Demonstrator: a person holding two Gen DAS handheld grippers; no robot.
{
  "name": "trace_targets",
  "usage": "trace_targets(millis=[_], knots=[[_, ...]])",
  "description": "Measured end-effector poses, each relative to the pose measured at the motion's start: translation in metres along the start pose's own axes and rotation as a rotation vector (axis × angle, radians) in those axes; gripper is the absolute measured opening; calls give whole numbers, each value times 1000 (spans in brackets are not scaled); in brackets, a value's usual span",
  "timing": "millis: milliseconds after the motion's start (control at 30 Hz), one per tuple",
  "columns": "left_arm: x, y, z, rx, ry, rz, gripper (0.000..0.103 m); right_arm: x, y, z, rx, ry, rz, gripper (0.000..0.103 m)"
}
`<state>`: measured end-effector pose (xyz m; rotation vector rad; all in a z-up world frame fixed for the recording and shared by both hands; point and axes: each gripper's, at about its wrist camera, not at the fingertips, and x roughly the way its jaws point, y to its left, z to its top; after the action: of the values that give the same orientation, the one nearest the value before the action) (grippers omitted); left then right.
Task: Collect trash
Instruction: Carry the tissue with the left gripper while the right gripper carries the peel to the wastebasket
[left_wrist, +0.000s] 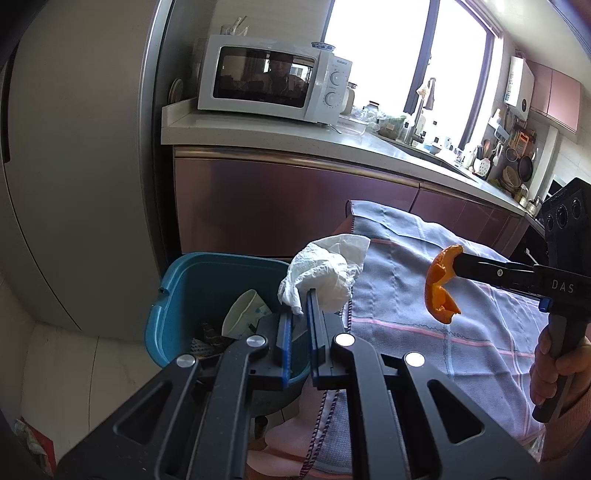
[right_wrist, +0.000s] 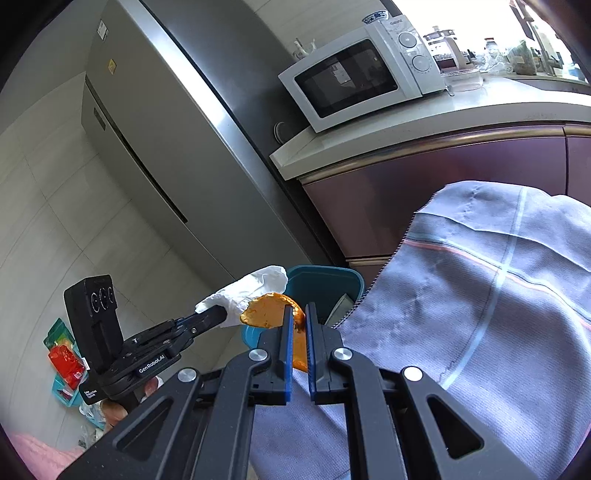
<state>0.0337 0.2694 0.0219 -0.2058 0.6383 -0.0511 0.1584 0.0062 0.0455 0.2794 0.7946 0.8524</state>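
Note:
My left gripper (left_wrist: 300, 303) is shut on a crumpled white tissue (left_wrist: 325, 275), held just above the right rim of a blue trash bin (left_wrist: 177, 295). In the right wrist view the same tissue (right_wrist: 251, 286) sticks out of the left gripper (right_wrist: 221, 315) beside the bin (right_wrist: 325, 280). My right gripper (right_wrist: 297, 314) is shut on a curled orange peel (right_wrist: 267, 310). From the left wrist view that peel (left_wrist: 439, 286) hangs over the cloth at the tip of the right gripper (left_wrist: 458, 264), to the right of the bin.
A grey checked cloth (left_wrist: 443, 332) covers the table beside the bin. The bin holds a white paper cup (left_wrist: 243, 312) and dark scraps. Behind stand maroon cabinets (left_wrist: 295, 206), a microwave (left_wrist: 273, 79) and a grey fridge (right_wrist: 155, 155). Coloured packets (right_wrist: 64, 358) lie on the floor.

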Motion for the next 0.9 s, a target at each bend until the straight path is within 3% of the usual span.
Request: trace_targets(millis=[900], knots=[[38,35,2,-55,40,91,8,97,14,16,15,121,62,5]])
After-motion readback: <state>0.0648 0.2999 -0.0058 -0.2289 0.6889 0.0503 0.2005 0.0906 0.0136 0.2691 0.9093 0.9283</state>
